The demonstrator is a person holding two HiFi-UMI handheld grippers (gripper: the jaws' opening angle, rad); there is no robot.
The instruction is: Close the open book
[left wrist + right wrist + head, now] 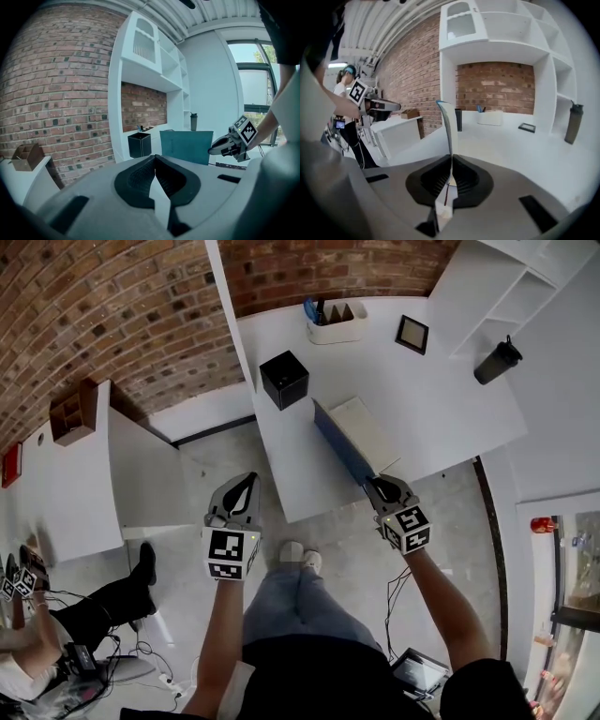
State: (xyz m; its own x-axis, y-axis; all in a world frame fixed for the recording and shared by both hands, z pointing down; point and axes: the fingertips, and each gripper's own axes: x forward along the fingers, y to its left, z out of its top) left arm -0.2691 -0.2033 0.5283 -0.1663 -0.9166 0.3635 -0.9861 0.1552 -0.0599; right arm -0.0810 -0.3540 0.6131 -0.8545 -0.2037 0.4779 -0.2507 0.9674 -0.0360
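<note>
Arm [452,607] outstretched, right tool [368,482] on cover [341,443]

— What is lying on the white tabletop [427,404]?
— A book [367,432] is lying at the near edge, a black box [284,379] is standing by the left edge, and a white tray [336,326] is resting at the far edge.

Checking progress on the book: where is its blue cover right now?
In the head view, the blue cover stands raised at the white table's near edge, pinched by the right gripper, right of the black box.

Matt book cover [339,442] + rough brick wall [122,315]
</note>
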